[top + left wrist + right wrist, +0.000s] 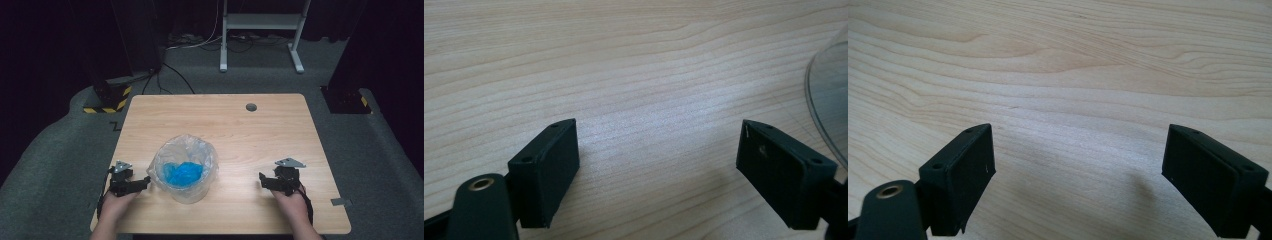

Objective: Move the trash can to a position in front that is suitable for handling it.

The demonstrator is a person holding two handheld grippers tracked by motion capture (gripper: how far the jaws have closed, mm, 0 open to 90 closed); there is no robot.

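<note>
Left gripper (pixel 141 183) jaws spread wide on nothing, just beside the clear plastic-lined container (pixel 186 170), blue crumpled material (pixel 183 173) inside it, right gripper (pixel 266 181) jaws likewise apart, well away, both low over wooden table (pixel 240 125)

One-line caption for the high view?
Both open grippers, left and right, rest on the table flanking a clear bin holding blue plastic.
</note>
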